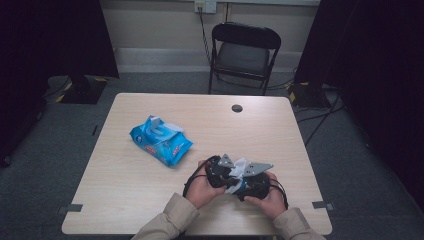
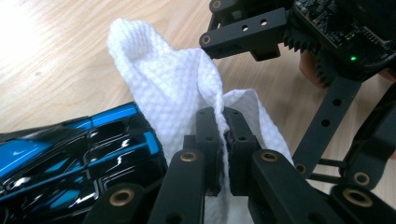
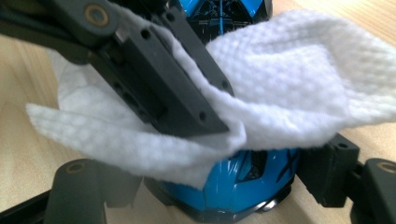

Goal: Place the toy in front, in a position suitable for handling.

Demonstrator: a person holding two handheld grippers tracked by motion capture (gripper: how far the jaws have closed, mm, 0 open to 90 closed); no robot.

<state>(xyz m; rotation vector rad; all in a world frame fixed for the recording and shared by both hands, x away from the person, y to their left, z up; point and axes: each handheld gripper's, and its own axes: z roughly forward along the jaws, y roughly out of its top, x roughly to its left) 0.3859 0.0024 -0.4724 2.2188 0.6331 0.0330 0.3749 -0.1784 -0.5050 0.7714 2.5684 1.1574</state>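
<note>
wiping looks underway at the lower middle of the frame — left gripper (image 2: 222, 140) jaws pinch a soft, limp white wipe (image 2: 173, 88), best held by its bunched fold; right gripper (image 3: 196, 186) jaws stand wide around the glossy, slippery blue toy car (image 3: 233, 186).

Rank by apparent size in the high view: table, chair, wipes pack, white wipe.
1. Table, largest by far.
2. Chair; it stands farther from the camera, so it looks smaller than it is.
3. Wipes pack.
4. White wipe, smallest; it is partly hidden between the hand-held grippers, so its full size is unsure.
</note>
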